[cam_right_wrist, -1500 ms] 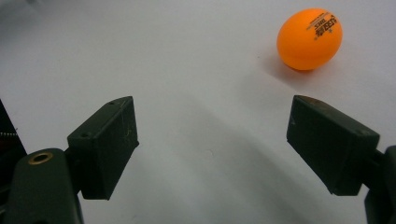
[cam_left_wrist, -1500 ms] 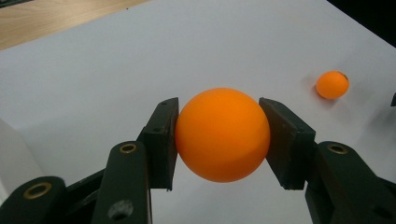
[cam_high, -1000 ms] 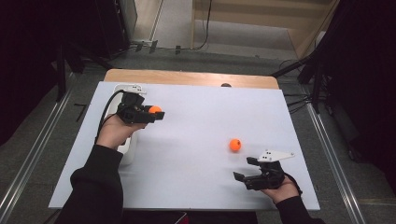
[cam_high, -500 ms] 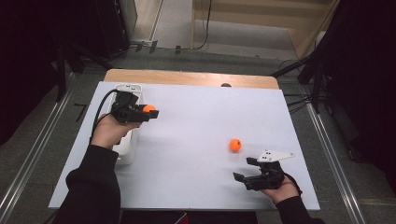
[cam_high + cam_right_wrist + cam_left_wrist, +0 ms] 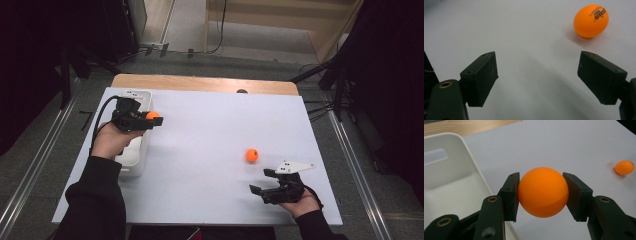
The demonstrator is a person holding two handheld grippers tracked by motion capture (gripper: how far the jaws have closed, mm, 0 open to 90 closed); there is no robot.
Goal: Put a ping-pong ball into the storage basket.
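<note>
A: Where is the left gripper and what is in it?

B: Its jaws are clenched on an orange ball, one pad pressed to each side. In the left gripper view the white bin lies just to the left of the jaws, its rim running under the left jaw; to the right of them is bare white counter.

A: And the other ball?

B: The second orange ball sits on the counter, well apart from the left jaws. In the right gripper view it lies ahead of the jaws and a little right of the gap between them, touching neither.

A: The right gripper?

B: Its jaws stand wide, released, with bare counter between them. It is held low near the counter's near right corner, with open surface ahead as far as the ball.

A: Room around the bin?

B: It lies along the counter's left edge, and the wooden far edge sits just beyond it.
</note>
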